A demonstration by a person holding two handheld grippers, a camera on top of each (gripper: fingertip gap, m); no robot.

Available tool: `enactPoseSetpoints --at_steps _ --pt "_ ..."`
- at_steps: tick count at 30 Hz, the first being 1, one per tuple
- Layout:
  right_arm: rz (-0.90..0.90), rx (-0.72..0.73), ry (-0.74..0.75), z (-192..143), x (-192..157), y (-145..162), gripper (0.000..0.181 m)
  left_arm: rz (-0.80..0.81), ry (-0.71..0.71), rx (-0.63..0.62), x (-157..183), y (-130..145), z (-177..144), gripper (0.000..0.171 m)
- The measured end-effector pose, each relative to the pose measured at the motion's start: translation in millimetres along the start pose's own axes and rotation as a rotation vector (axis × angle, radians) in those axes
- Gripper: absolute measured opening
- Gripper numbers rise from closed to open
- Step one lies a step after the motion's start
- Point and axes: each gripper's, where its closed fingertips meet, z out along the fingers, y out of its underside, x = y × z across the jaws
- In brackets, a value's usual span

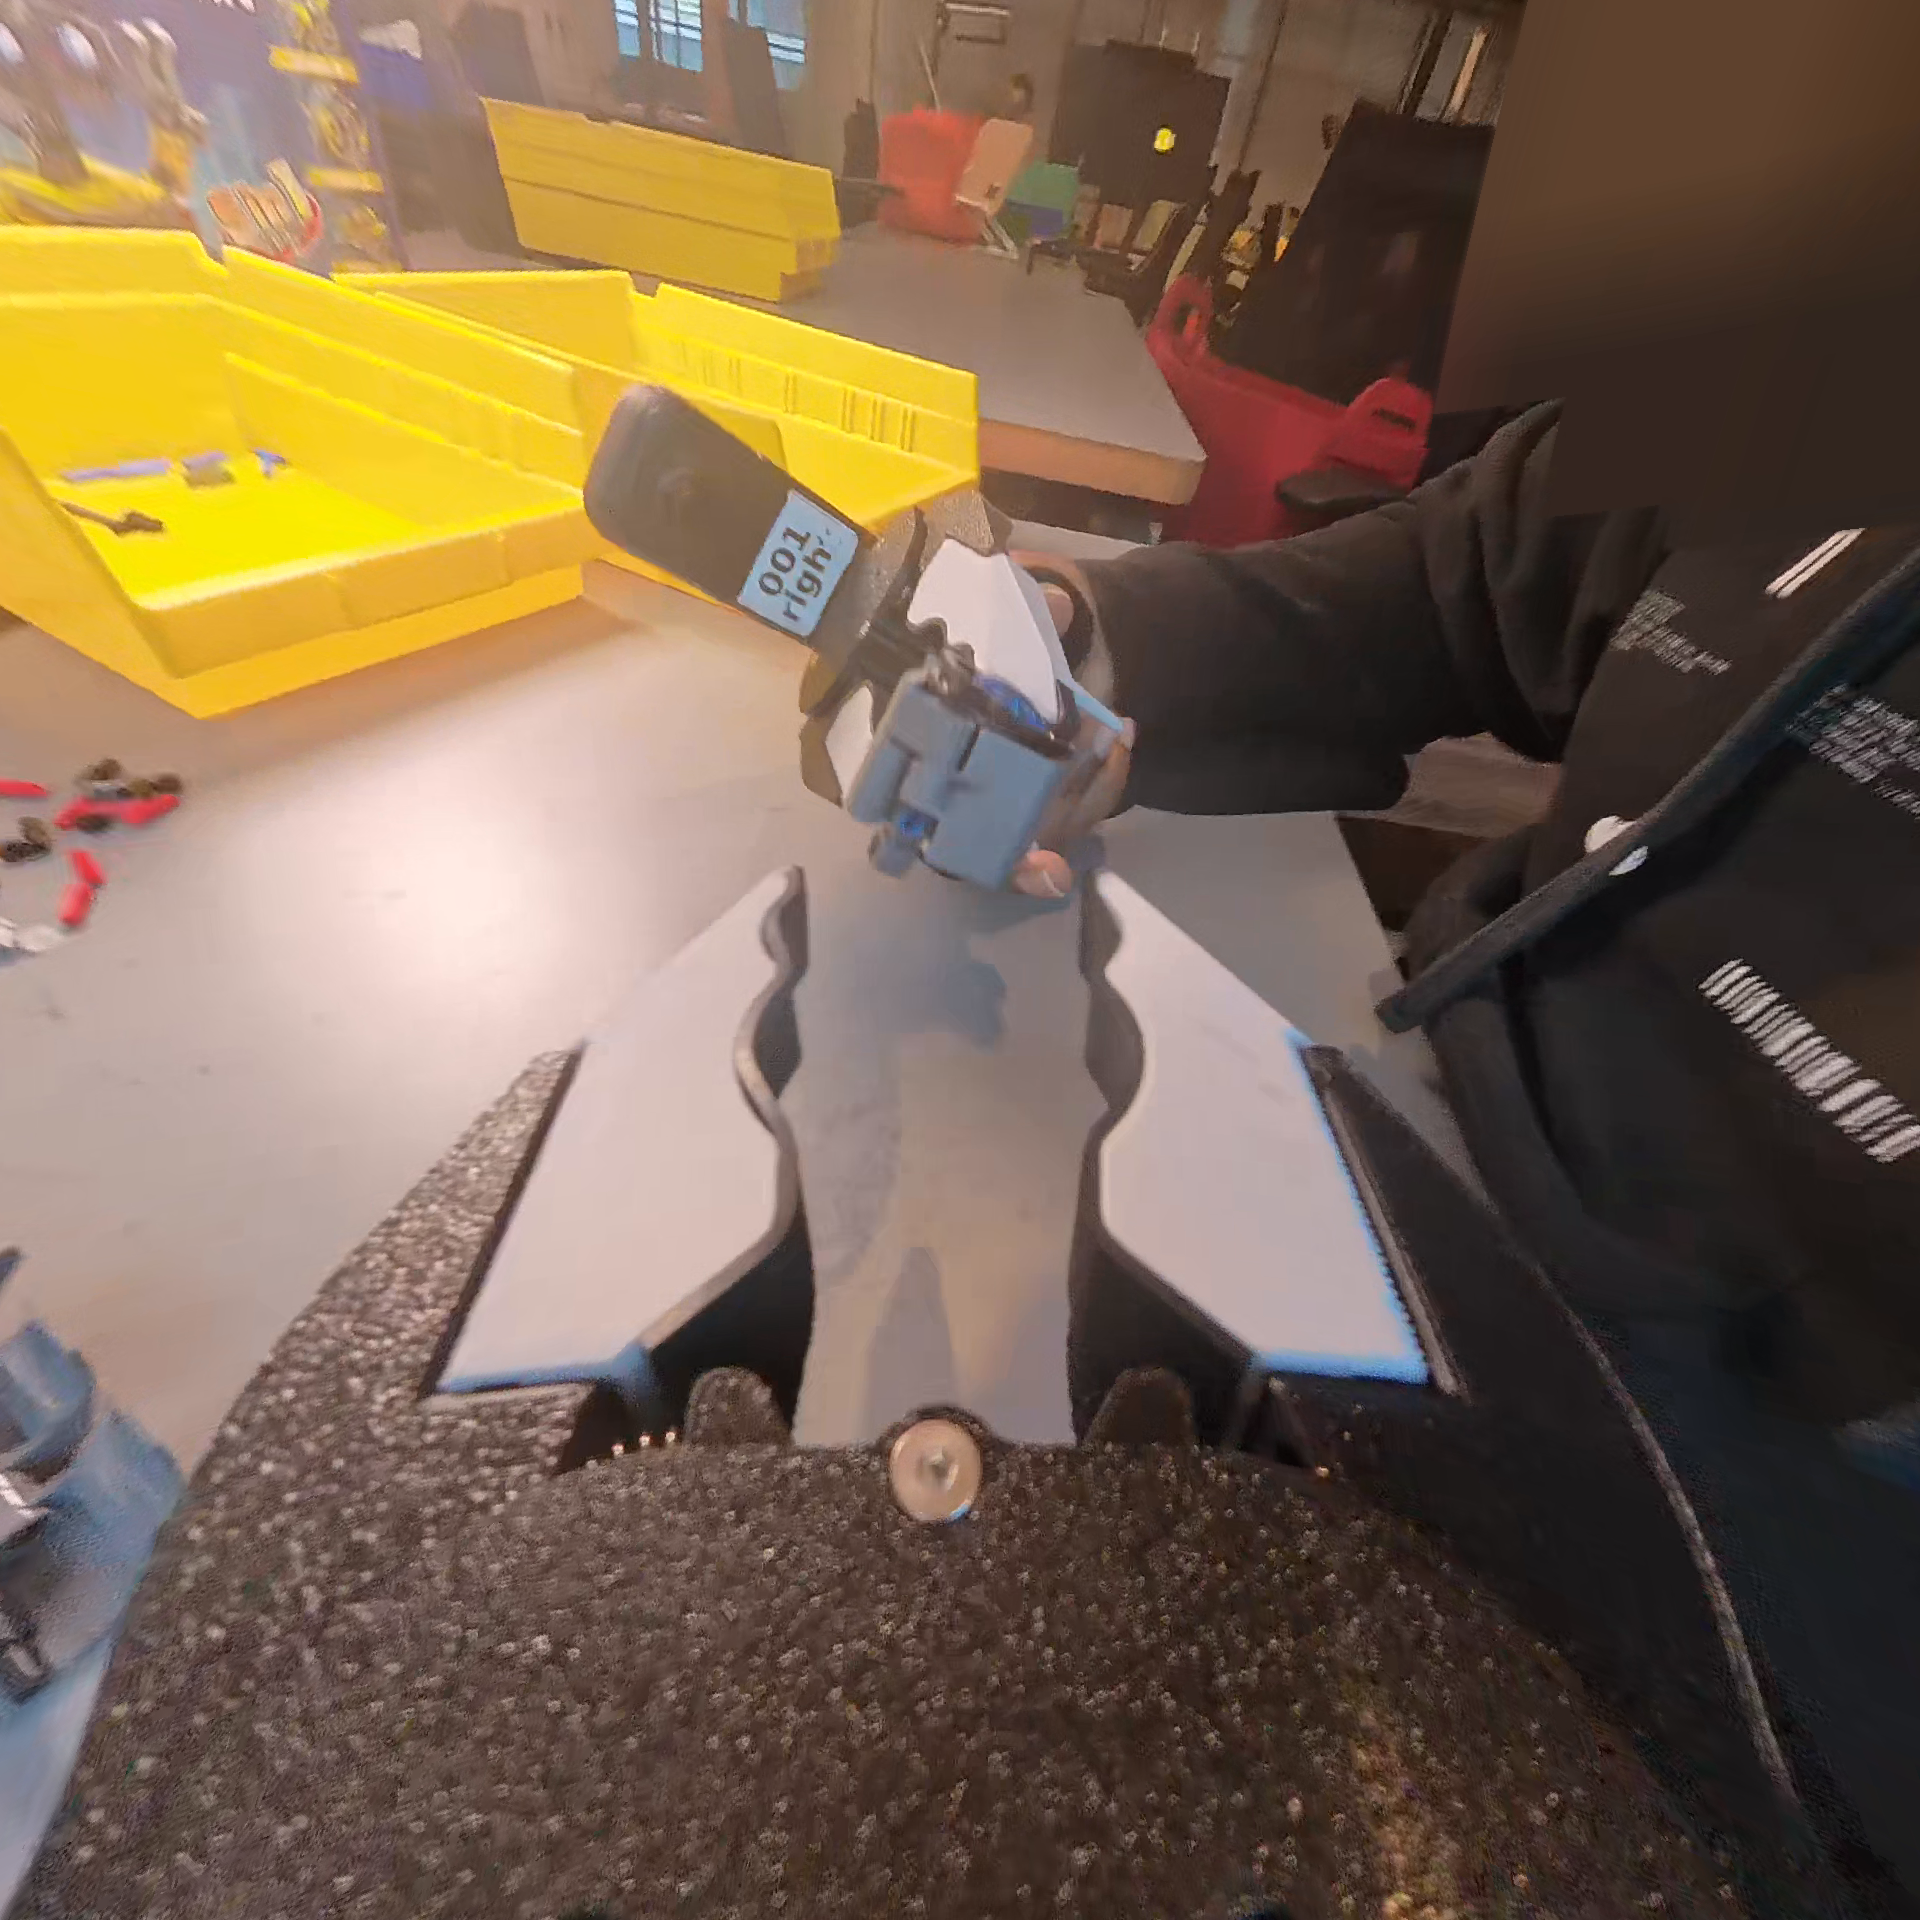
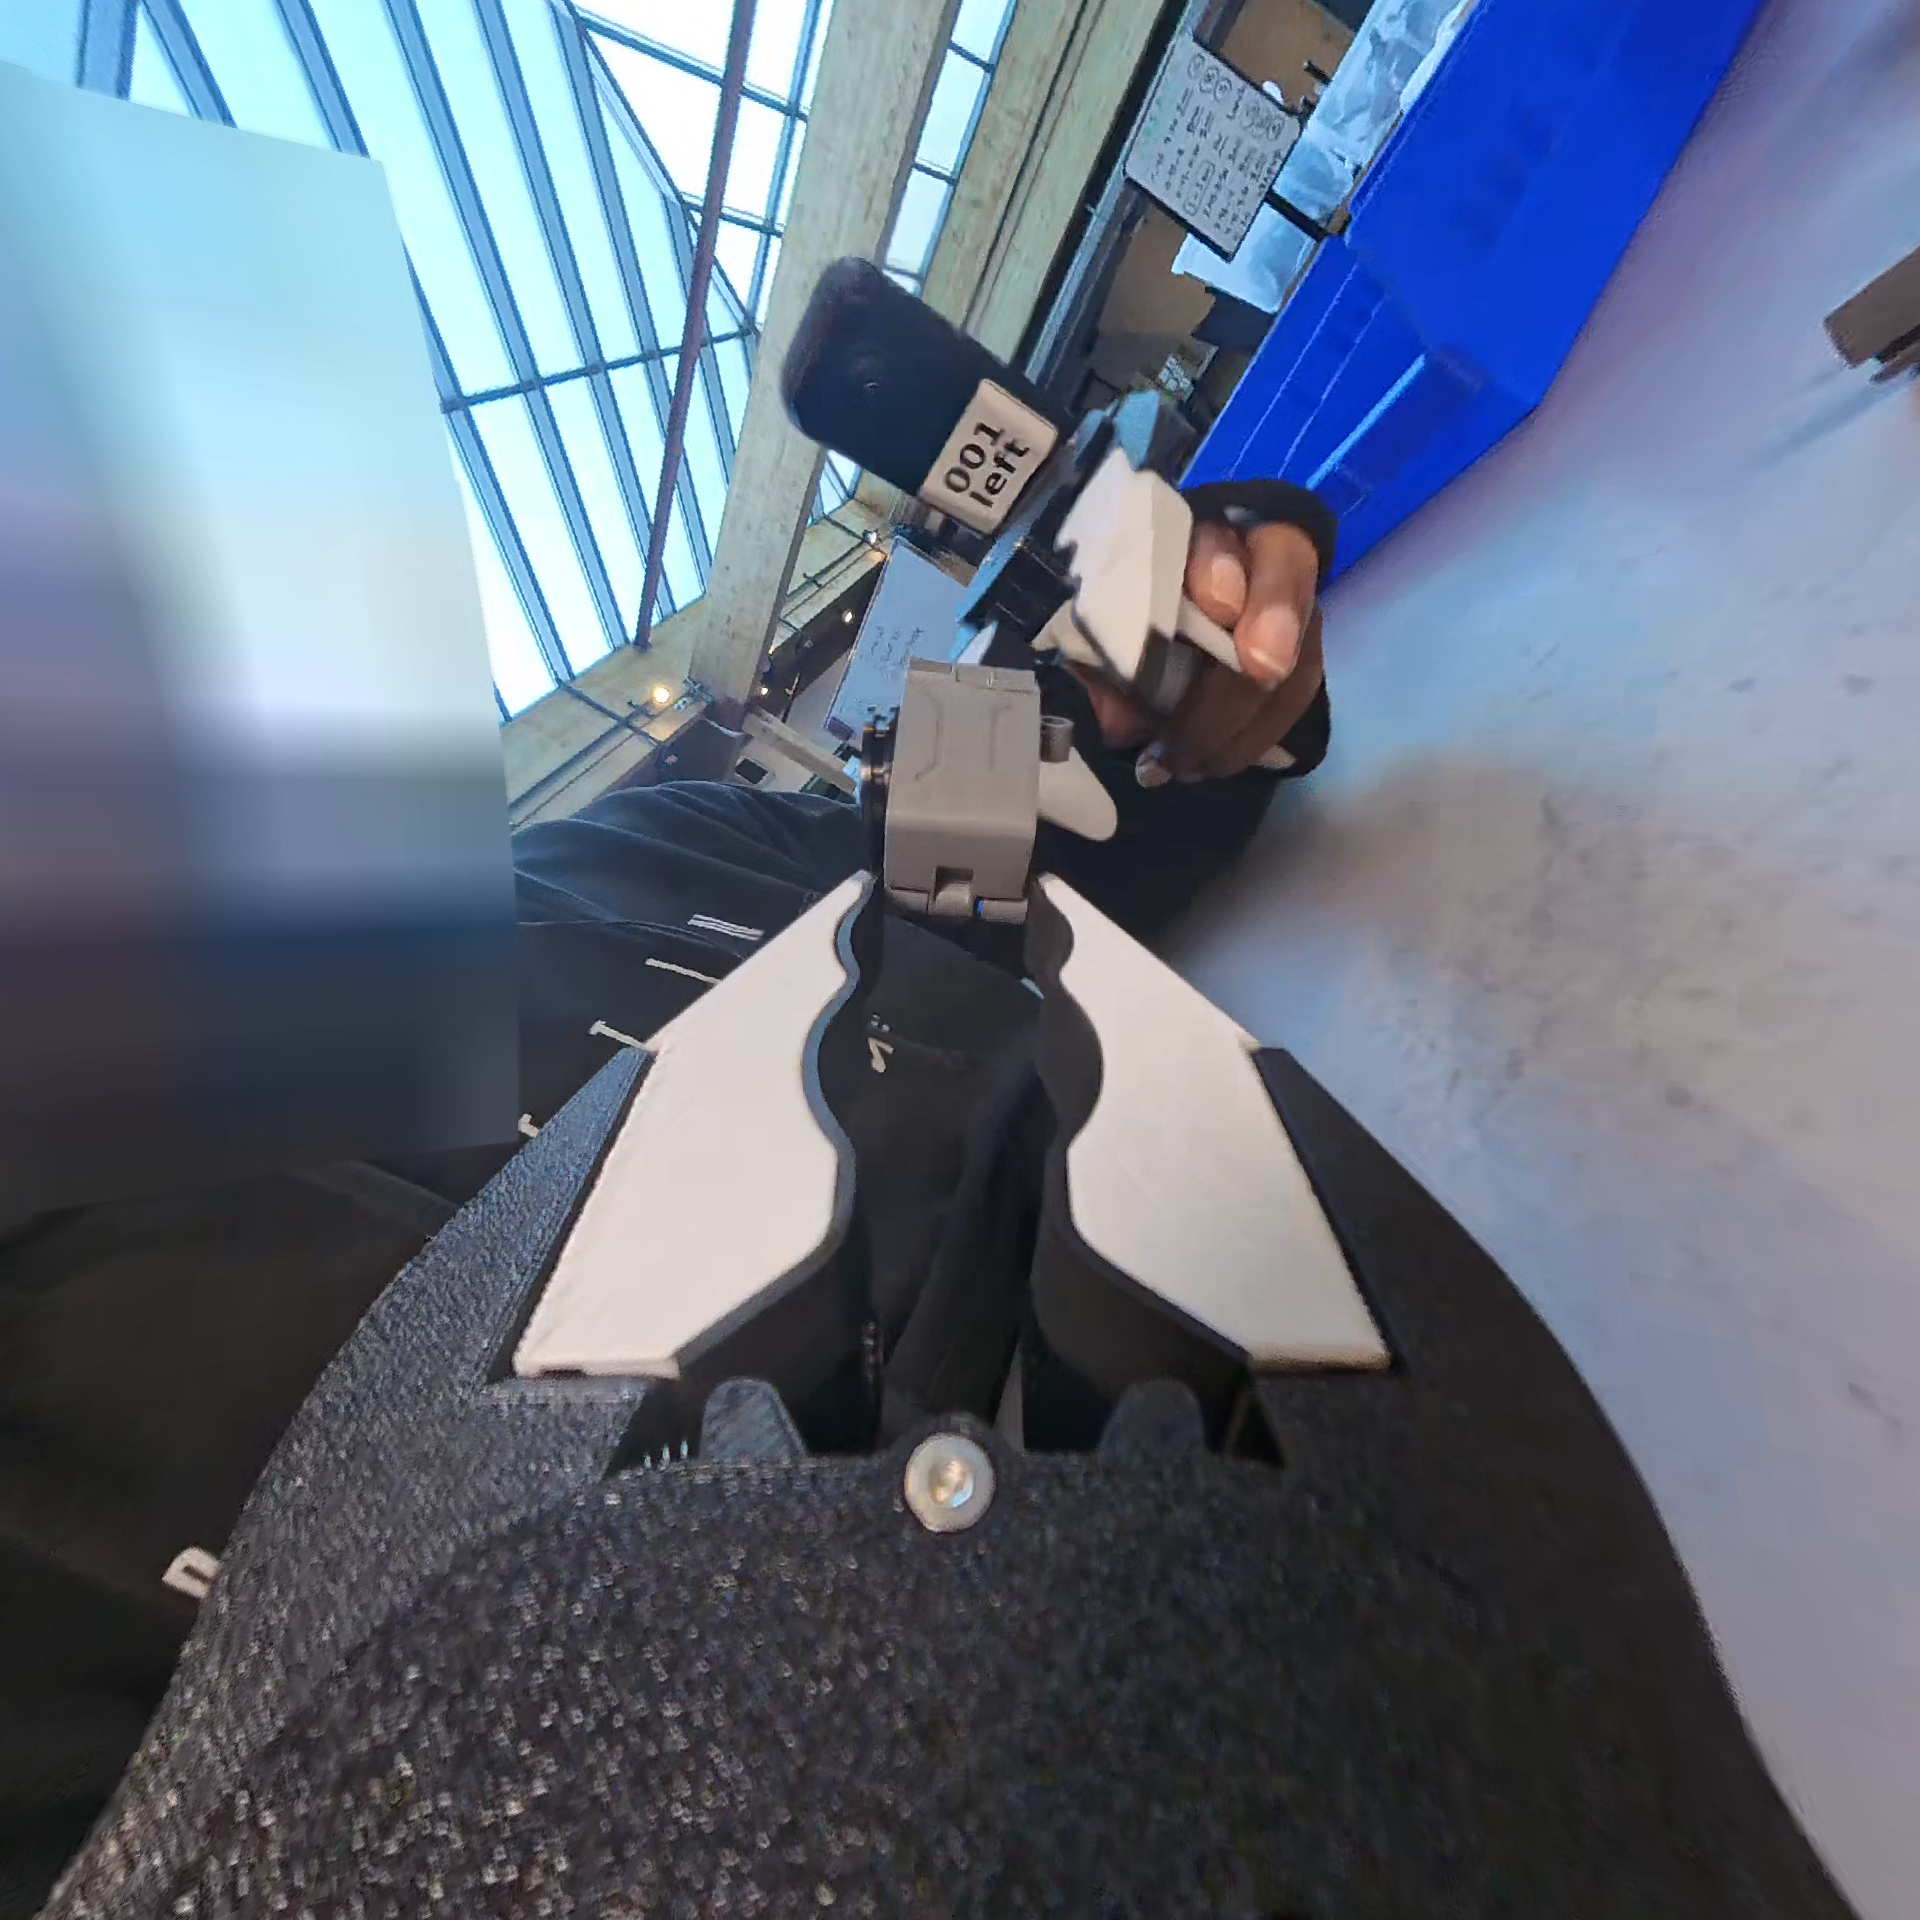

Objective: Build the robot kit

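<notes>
My left gripper (image 1: 940, 894) is open and empty, low over the grey table (image 1: 364, 987), with bare table showing between its white fingers (image 1: 644, 1143). It points at my right gripper, which a hand in a black sleeve (image 1: 1299, 665) holds just ahead. My right gripper (image 2: 956, 883) is shut on a grey plastic block (image 2: 961, 790) held at its fingertips. The block also shows in the left wrist view (image 1: 956, 779), with small blue parts on it. In the right wrist view the left gripper's camera body (image 2: 883, 384) and the hand holding it (image 2: 1236, 623) sit just beyond the block.
Yellow bins (image 1: 312, 540) stand at the left back of the table, one with a few small parts inside. Small red and brown parts (image 1: 94, 810) lie at the left. A grey object (image 1: 62, 1455) is at the lower left. The person's black clothing (image 1: 1714, 1039) fills the right. Blue bins (image 2: 1455, 260) stand on the table. Only a small space, under 4 cm, lies between the two pairs of fingers.
</notes>
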Motion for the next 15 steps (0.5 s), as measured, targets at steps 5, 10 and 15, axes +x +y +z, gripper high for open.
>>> enactPoseSetpoints --at_steps 5,10,15 --pt "0.057 -0.05 0.006 9.3 9.9 12.2 0.026 0.115 -0.032 -0.124 0.7 15.9 14.1 0.041" --pt "-0.098 0.022 0.168 0.7 26.2 -4.8 0.036 -0.15 -0.063 -0.128 -15.2 27.1 16.5 0.04" --pt "-0.875 -0.074 0.537 -5.3 24.1 -20.7 0.061 -0.51 0.022 -0.054 -17.0 23.3 20.1 0.04"
